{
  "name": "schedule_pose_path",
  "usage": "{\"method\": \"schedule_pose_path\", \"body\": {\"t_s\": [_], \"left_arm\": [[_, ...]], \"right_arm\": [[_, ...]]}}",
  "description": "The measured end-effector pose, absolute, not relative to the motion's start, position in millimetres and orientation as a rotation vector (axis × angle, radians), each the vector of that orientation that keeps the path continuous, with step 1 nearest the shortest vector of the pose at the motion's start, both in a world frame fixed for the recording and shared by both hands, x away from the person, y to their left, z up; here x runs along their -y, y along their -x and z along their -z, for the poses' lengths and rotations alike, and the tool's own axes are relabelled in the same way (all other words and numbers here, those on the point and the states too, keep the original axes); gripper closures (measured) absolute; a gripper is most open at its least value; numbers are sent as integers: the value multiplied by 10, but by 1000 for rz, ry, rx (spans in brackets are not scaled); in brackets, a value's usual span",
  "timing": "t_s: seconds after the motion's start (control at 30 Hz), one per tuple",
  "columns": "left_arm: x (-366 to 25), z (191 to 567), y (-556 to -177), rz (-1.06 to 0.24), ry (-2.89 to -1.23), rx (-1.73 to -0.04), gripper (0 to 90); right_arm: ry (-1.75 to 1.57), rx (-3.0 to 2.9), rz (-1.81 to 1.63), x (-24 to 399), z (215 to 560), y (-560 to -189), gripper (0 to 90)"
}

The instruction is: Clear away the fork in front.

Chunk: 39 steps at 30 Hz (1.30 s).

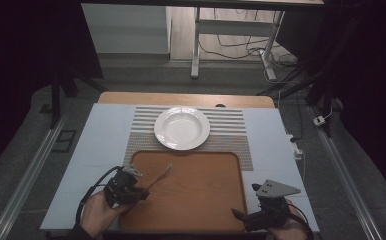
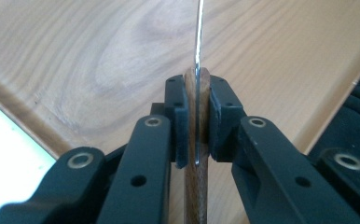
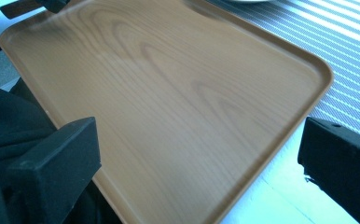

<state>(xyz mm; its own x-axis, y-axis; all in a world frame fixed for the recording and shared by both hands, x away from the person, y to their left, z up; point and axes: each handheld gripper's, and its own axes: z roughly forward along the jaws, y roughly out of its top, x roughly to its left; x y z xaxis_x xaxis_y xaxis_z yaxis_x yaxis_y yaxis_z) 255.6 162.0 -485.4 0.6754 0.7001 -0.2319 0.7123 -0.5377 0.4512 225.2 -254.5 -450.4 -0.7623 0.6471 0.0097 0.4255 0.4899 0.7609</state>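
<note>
A fork point(image 1: 160, 176) is clamped by its wooden handle between the jaws of the left gripper point(image 1: 142, 191), above the tray's point(image 1: 201, 220) left edge, tines directed toward the plate point(image 1: 182, 128). The plate is seated on a striped mat point(image 1: 231, 131) beyond the tray's far edge. The right gripper point(image 1: 237, 214) is held at the tray's near right corner, jaws wide apart, nothing gripped.
</note>
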Motion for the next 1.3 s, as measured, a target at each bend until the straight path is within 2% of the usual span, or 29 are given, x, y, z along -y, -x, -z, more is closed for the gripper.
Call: {"method": "schedule_pose_path", "body": {"t_s": [0.2, 0.47, 0.77, 0.83, 0.87, 1.0, 1.3], "left_arm": [[-1560, 5000, -2637, 62, -2405, -1161, 796], [-1504, 5089, -2669, 35, -2447, -1188, 785], [-1566, 4980, -2699, 50, -2371, -1157, 724], [-1593, 4926, -2721, 51, -2345, -1142, 755], [-1604, 4903, -2736, 47, -2339, -1138, 812], [-1621, 4843, -2820, 45, -2316, -1120, 885], [-1524, 4826, -3063, 58, -2297, -1073, 888]], "right_arm": [[-932, -2462, -1110, 2595, 4529, -2234, 0], [-958, -2446, -1127, 2639, 4522, -2221, 0], [-953, -2457, -1116, 2633, 4525, -2224, 0], [-949, -2463, -1106, 2630, 4526, -2226, 0], [-947, -2466, -1104, 2623, 4532, -2229, 0], [-944, -2475, -1083, 2606, 4536, -2232, 0], [-935, -2489, -1054, 2584, 4548, -2239, 0]]}}
